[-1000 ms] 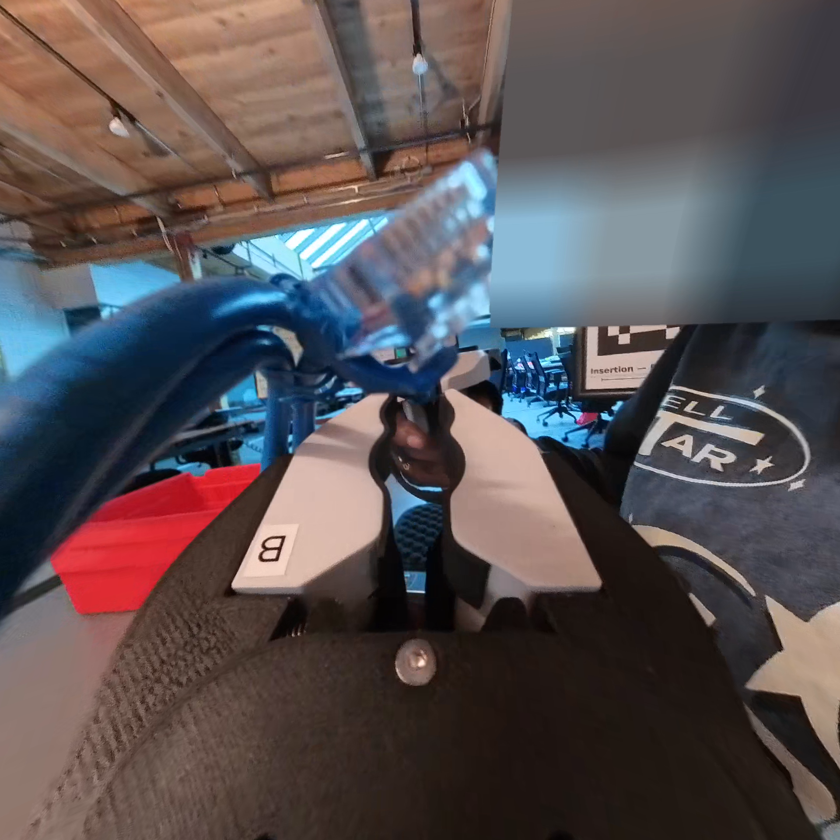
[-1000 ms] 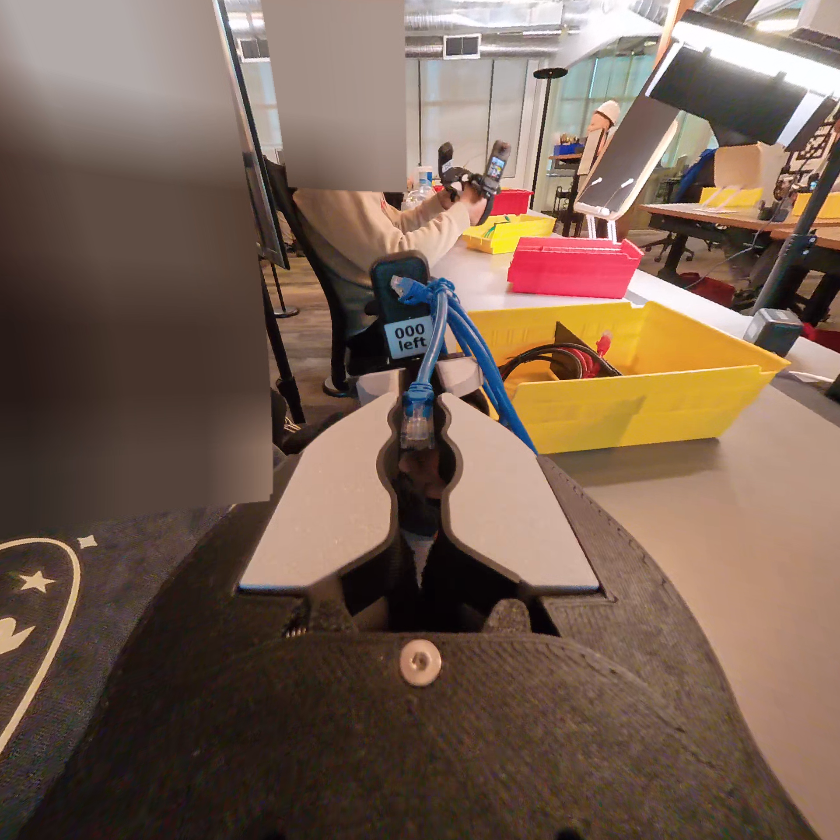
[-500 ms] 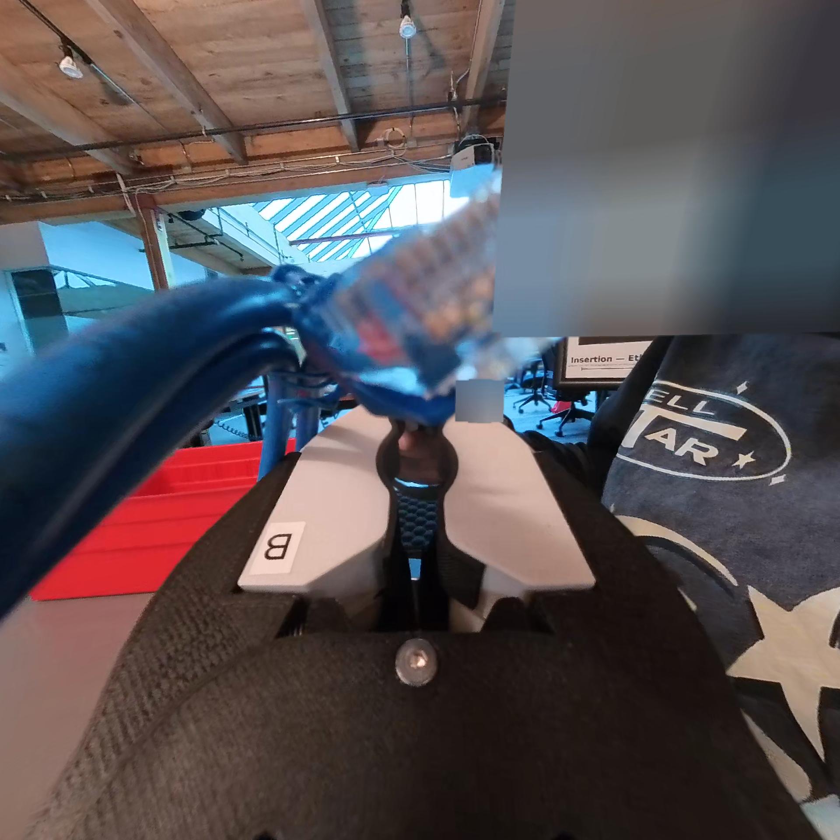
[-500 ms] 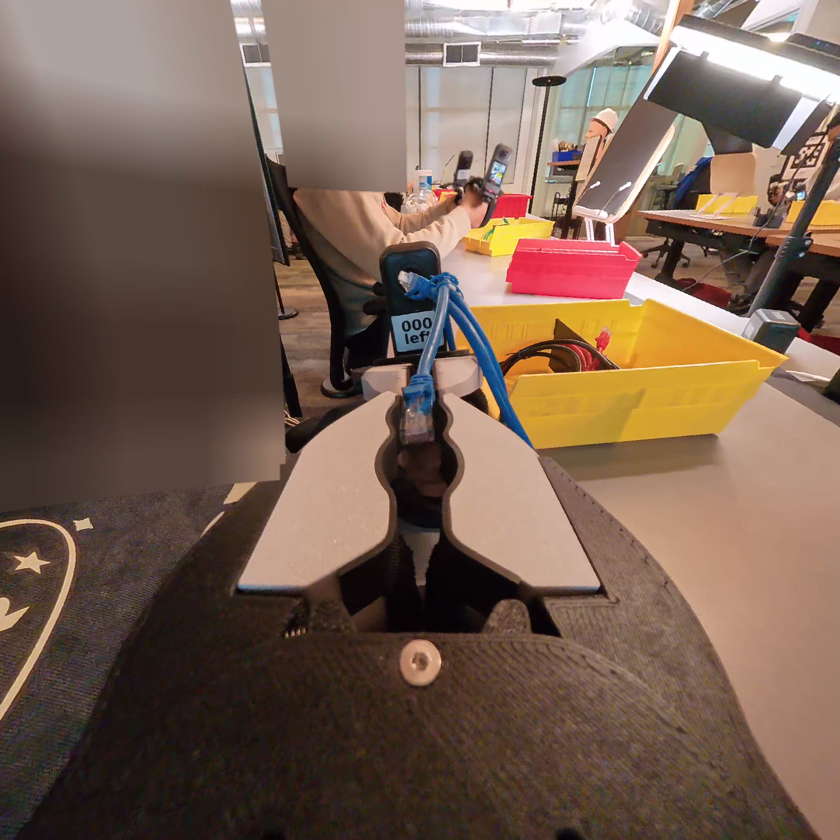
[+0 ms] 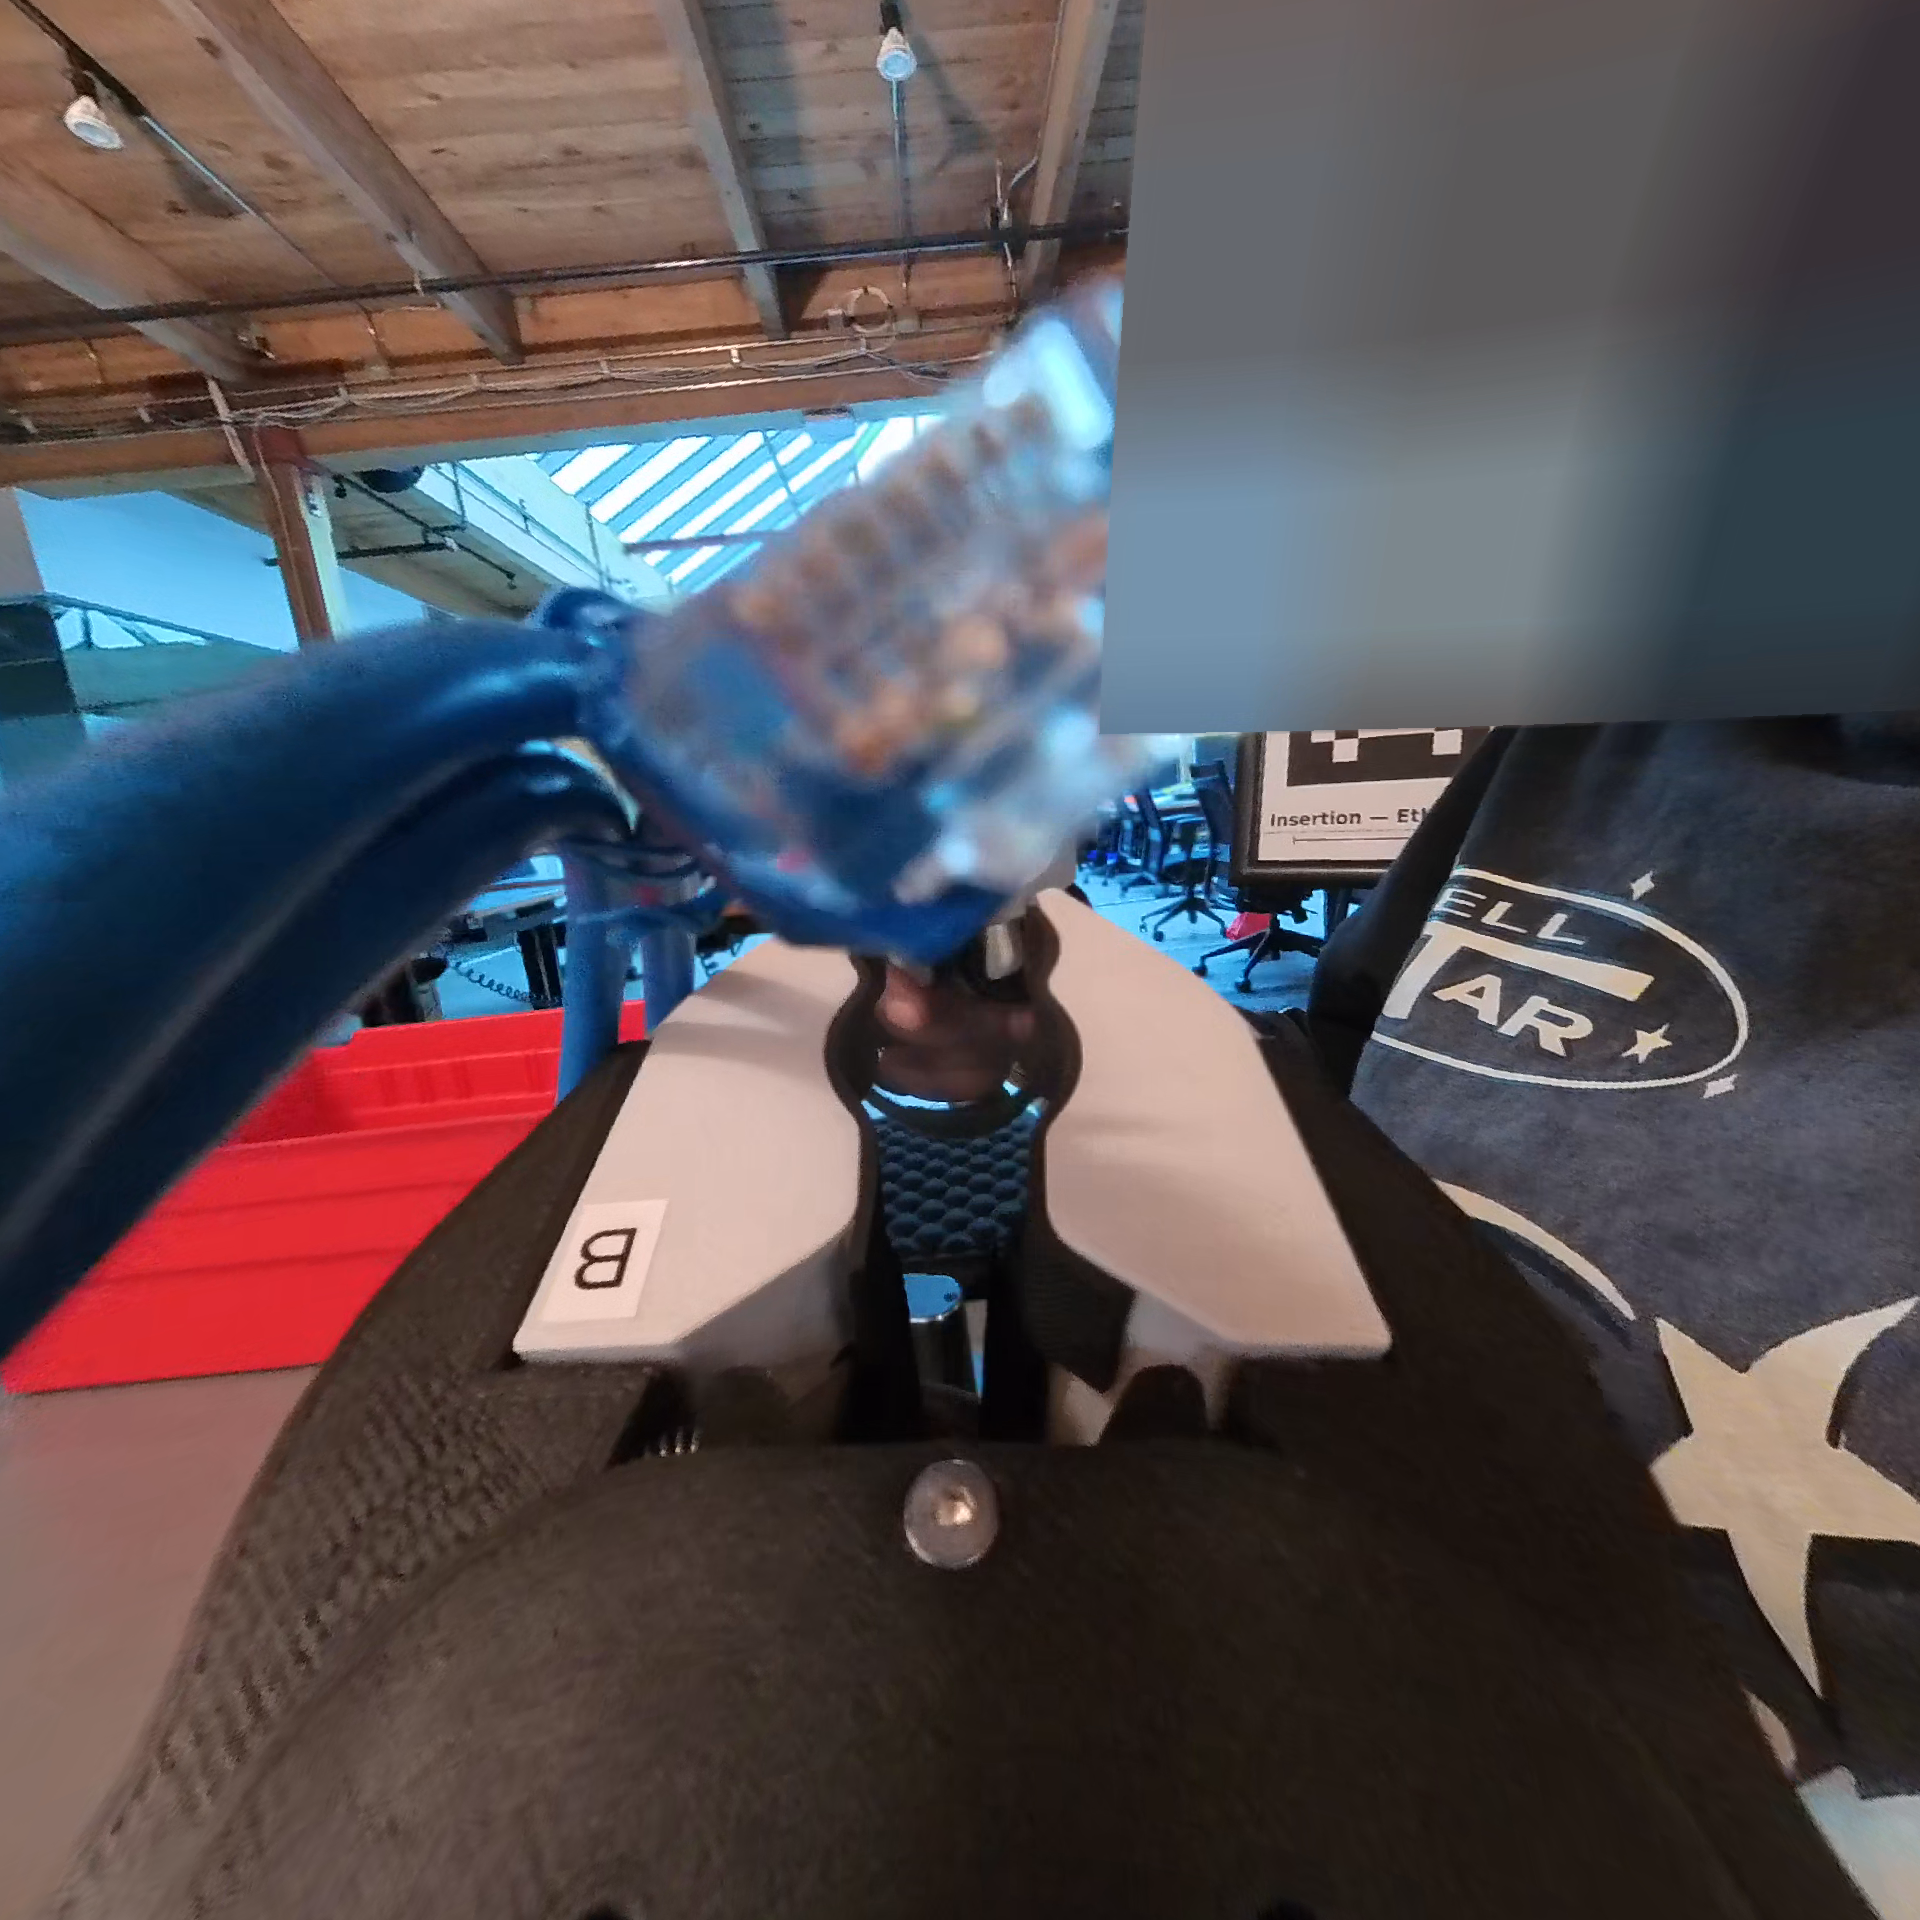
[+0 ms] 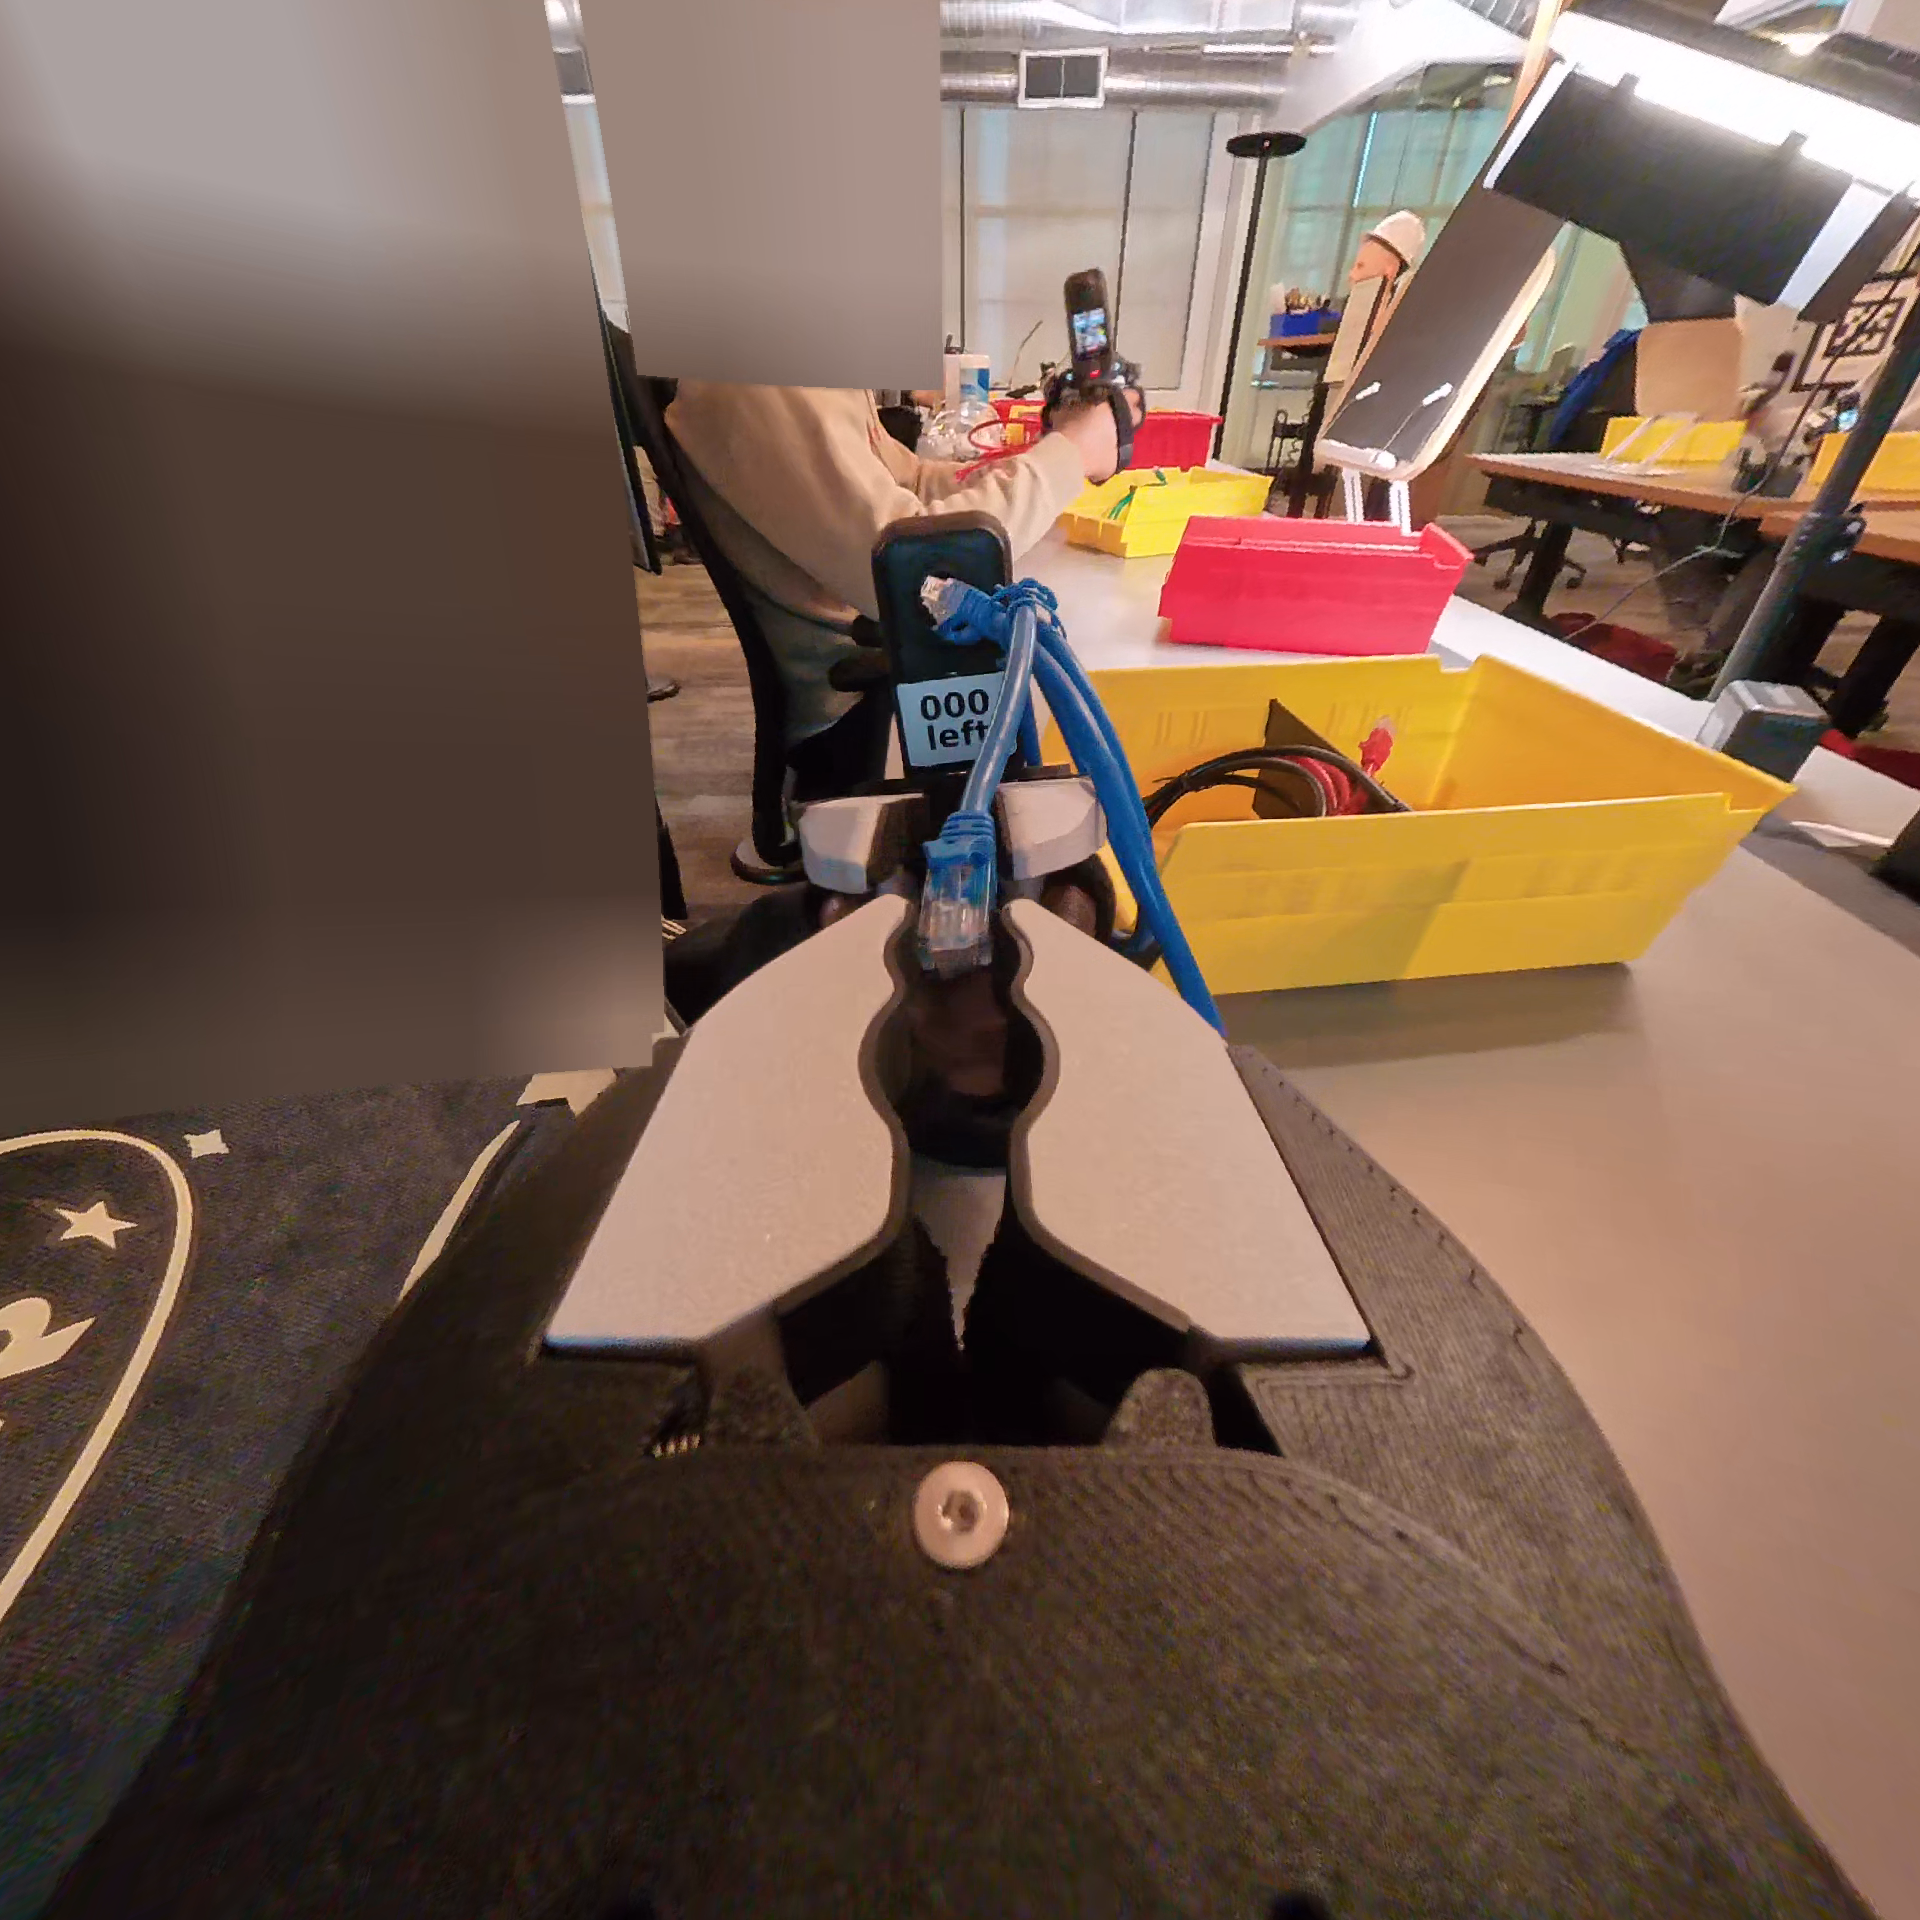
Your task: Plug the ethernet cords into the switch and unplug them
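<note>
Left hand-held gripper (image 5: pixel 951 935) pinches blue cord (image 6: pixel 1081 727) | right hand-held gripper (image 6: pixel 951 925) pinches its plug (image 6: pixel 954 904) | both up off the worktop (image 6: pixel 1558 1195) (no switch seen) | grip square, don't twist

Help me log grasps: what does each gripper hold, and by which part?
The left gripper pinches the blue ethernet cord just behind its plug boot; the right gripper appears to clamp that end's clear plug.

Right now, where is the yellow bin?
In the right wrist view, the yellow bin sits on the grey table, right of the blue cord, with a red bin behind it.
</note>
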Demonstrator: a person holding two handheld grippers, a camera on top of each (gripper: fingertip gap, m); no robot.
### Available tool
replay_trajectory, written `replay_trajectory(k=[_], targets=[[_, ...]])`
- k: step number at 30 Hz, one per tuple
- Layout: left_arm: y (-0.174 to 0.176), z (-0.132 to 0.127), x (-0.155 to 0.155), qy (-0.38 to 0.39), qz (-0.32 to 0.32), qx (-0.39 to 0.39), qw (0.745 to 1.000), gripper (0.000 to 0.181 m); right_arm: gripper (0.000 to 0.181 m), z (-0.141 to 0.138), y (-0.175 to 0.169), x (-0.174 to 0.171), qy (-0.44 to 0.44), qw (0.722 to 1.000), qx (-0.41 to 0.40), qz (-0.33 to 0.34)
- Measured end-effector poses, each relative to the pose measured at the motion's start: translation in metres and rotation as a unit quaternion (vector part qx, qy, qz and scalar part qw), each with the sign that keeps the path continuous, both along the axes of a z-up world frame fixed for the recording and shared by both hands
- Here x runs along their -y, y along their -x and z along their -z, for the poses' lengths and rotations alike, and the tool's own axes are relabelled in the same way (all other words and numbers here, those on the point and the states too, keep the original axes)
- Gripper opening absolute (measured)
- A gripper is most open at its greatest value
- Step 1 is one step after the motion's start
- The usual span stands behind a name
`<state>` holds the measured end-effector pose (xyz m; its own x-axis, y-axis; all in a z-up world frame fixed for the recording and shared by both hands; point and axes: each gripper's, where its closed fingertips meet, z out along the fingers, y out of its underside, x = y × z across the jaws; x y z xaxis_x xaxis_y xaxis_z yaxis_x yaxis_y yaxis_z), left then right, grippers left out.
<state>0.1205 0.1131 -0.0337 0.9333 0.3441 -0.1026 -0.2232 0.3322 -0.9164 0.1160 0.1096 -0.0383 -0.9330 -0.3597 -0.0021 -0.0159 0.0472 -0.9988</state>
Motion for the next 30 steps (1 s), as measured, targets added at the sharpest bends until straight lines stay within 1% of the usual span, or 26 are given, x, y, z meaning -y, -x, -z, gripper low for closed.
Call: replay_trajectory(k=[3,5,7,13,16,18,21,23,24,26,27,30], targets=[[0.002,0.002,-0.001,0.005,-0.001,0.009,1.000,0.022,0.012,0.005,0.000,0.000,-0.015,1.000,-0.001,-0.004],[0.003,0.003,-0.001,0.004,-0.002,0.013,1.000,0.015,0.012,0.006,-0.002,0.000,-0.020,1.000,0.000,-0.009],[0.004,0.004,-0.001,0.007,-0.001,0.018,1.000,0.013,0.012,0.007,-0.003,0.001,-0.024,1.000,-0.003,-0.010],[0.005,0.007,-0.002,0.015,0.001,0.027,1.000,0.013,0.012,0.011,-0.001,0.000,-0.033,0.999,-0.003,-0.012],[0.009,0.006,-0.003,0.020,-0.022,0.013,0.999,0.012,0.012,0.009,0.003,-0.002,-0.026,0.999,-0.037,0.003],[0.012,0.006,-0.002,0.022,-0.042,0.005,0.999,0.012,0.026,0.000,0.014,-0.010,-0.013,0.997,-0.066,0.033],[0.019,0.006,0.006,0.013,-0.064,0.012,0.998,0.012,0.037,-0.003,0.034,-0.032,-0.028,0.992,-0.101,0.074],[0.023,0.008,0.008,0.011,-0.072,0.014,0.997,0.012,0.043,0.013,0.042,-0.047,-0.084,0.985,-0.128,0.077],[0.023,0.008,0.007,0.013,-0.073,0.013,0.997,0.012,0.047,0.029,0.042,-0.055,-0.127,0.978,-0.154,0.059],[0.024,0.010,0.005,0.018,-0.076,0.013,0.997,0.012,0.054,0.058,0.045,-0.067,-0.198,0.954,-0.224,0.029],[0.025,0.011,0.005,0.021,-0.080,0.014,0.997,0.013,0.054,0.068,0.046,-0.068,-0.221,0.942,-0.253,0.019],[0.025,0.011,0.004,0.023,-0.082,0.006,0.996,0.012,0.055,0.098,0.035,-0.065,-0.275,0.914,-0.297,-0.037]])
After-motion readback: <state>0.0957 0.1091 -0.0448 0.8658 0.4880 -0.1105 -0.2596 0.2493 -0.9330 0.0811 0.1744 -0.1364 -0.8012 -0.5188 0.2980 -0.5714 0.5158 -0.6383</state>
